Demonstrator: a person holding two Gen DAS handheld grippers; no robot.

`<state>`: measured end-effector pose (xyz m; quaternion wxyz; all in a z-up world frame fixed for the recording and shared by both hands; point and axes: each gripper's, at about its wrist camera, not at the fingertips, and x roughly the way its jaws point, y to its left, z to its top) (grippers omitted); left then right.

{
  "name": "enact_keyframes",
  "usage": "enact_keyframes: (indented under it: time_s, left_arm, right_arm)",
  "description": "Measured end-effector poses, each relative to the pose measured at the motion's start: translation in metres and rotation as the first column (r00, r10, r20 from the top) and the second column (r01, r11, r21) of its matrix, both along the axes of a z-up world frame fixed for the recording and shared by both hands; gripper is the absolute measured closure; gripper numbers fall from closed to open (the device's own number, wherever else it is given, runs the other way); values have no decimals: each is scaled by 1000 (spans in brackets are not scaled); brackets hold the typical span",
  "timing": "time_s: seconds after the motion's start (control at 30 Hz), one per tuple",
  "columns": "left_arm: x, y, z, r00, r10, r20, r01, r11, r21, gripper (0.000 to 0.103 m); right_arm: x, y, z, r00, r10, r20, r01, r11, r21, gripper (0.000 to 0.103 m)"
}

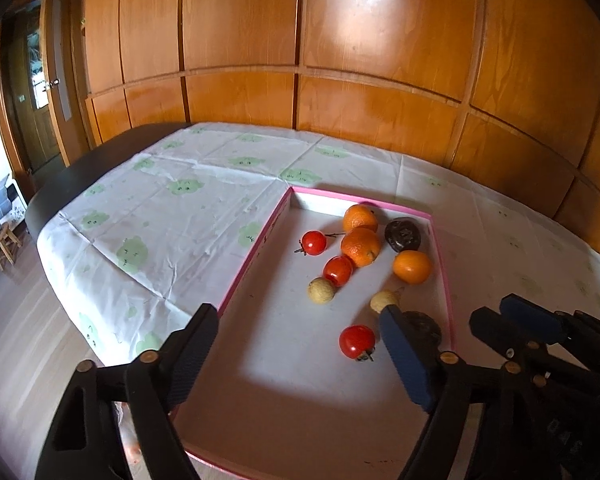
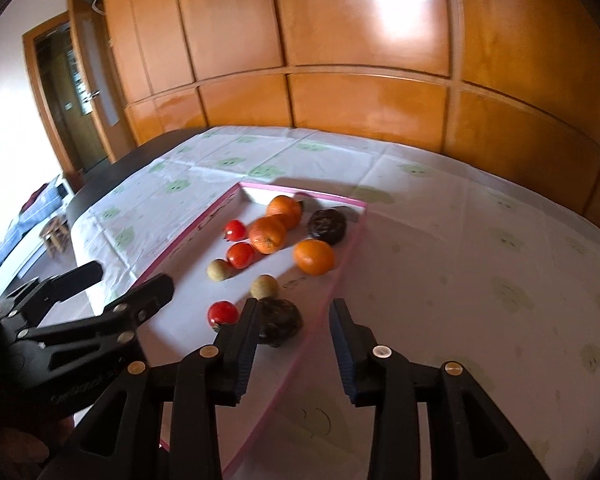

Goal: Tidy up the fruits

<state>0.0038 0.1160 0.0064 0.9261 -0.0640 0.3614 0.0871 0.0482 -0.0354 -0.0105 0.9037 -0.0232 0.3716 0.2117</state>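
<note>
My left jaws [image 1: 296, 344] stand wide open over the near part of the pink-rimmed tray [image 1: 256, 252], nothing between them — a red tomato [image 1: 357, 342] lies just ahead, inside the span. My right jaws [image 2: 294, 330] are parted too, empty, straddling the tray's right rim, with a dark brown fruit [image 2: 280, 322] just beside the left finger. Farther in lie two pale round fruits [image 1: 321, 290], two more tomatoes [image 1: 338, 270], three oranges [image 1: 360, 246] and another dark fruit [image 1: 402, 235] — all loose on the tray floor, clustered toward its far end. The tray sits on a white cloth with green prints [image 1: 160, 216] covering the counter; wooden panels [image 1: 240, 40] rise behind.
</note>
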Motion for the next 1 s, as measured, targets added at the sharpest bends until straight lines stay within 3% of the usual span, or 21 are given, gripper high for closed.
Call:
enact_keyframes:
  time_s: [0.27,0.53,1.0]
  left_arm:
    - [-24,-13,2,999,0,43,0,1000,14,1]
    - [-34,-13,6,998,22,64,-23,1000,20,0]
    - [-40,-8,8,994,67,89,-70,997,38,0]
  right_arm:
    - [-14,-12,-10,996,-89,-9,88,995,-42,66]
    - [-14,-27,-14,986,-161,-46,161,987,-23,66]
    - [-18,-21,-15,989,-141,-41,140,989,-39,66]
